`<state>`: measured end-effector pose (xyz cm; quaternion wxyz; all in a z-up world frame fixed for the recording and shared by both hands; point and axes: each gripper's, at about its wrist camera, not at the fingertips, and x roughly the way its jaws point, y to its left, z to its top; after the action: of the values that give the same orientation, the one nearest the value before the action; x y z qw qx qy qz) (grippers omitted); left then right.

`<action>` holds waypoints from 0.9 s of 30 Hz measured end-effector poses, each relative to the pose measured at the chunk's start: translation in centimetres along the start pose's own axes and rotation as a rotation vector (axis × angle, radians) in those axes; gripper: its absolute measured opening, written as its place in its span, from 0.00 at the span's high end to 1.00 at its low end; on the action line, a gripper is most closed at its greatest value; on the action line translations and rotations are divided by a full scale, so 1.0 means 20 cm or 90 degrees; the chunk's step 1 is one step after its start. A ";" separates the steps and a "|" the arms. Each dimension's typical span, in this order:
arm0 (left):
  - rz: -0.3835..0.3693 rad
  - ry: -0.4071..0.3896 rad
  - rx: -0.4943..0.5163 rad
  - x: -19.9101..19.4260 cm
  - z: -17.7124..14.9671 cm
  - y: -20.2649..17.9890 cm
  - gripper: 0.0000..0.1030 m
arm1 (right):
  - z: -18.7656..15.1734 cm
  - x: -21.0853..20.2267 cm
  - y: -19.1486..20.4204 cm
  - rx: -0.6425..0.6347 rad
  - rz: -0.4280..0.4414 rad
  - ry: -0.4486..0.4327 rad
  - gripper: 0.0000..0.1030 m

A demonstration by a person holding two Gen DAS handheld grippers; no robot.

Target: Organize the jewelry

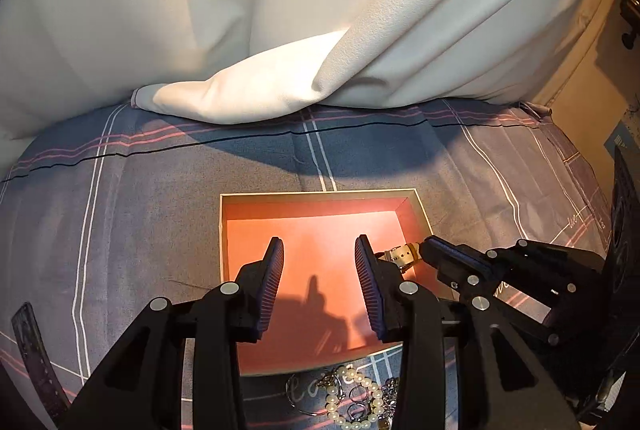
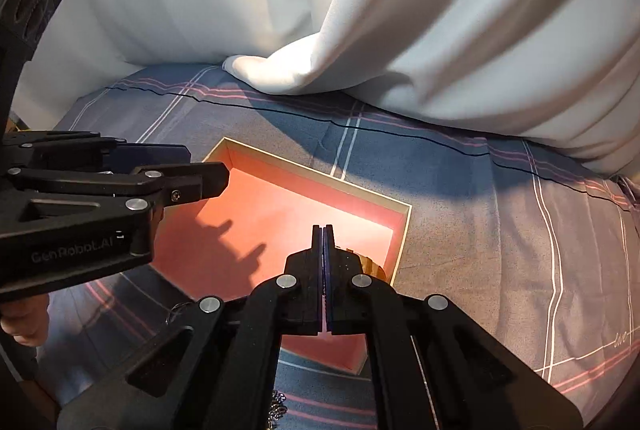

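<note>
An open shallow box (image 1: 320,198) with a red-orange lining and cream rim is seen on a grey-blue plaid bedsheet (image 1: 140,198), white curtain fabric (image 1: 280,10) draped along the far edge. The left gripper (image 1: 319,254) is held above the box floor, its 2 jaws parted with nothing between them. The right gripper (image 1: 420,250) is seen entering from the right over the box's right side, jaws pressed together; in the right wrist view the right gripper (image 2: 323,230) pads are closed flat against each other. A pale watch strap with gold buckle (image 1: 404,256) is seen touching the right gripper's tip in the left wrist view; whether it is pinched or just lying in the box cannot be told. A pile of jewelry is left on the sheet just near of the box: a pearl bracelet (image 1: 356,398), silver rings (image 1: 356,410) and a chain (image 1: 390,390). A dark strap (image 1: 36,358) lies at the near left, well apart from the box
</note>
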<state>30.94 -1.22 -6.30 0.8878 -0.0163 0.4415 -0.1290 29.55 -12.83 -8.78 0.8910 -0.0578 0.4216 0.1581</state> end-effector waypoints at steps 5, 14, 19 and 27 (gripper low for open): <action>0.003 0.022 -0.008 0.07 -0.02 0.02 0.64 | -0.06 0.07 -0.01 0.002 0.009 0.008 0.99; -0.004 0.008 -0.026 0.01 -0.06 0.05 0.09 | -0.18 -0.02 0.00 -0.005 0.016 -0.001 0.24; -0.025 -0.021 -0.010 -0.14 -0.20 0.01 0.06 | -0.37 -0.19 -0.04 -0.003 0.004 -0.043 0.05; -0.028 0.033 0.009 -0.10 -0.68 -0.09 0.06 | -0.80 -0.21 -0.10 0.021 0.001 0.033 0.06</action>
<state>18.70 -1.31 -12.83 0.8730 -0.0165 0.4633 -0.1518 16.04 -19.37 -15.78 0.8803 -0.0470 0.4474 0.1504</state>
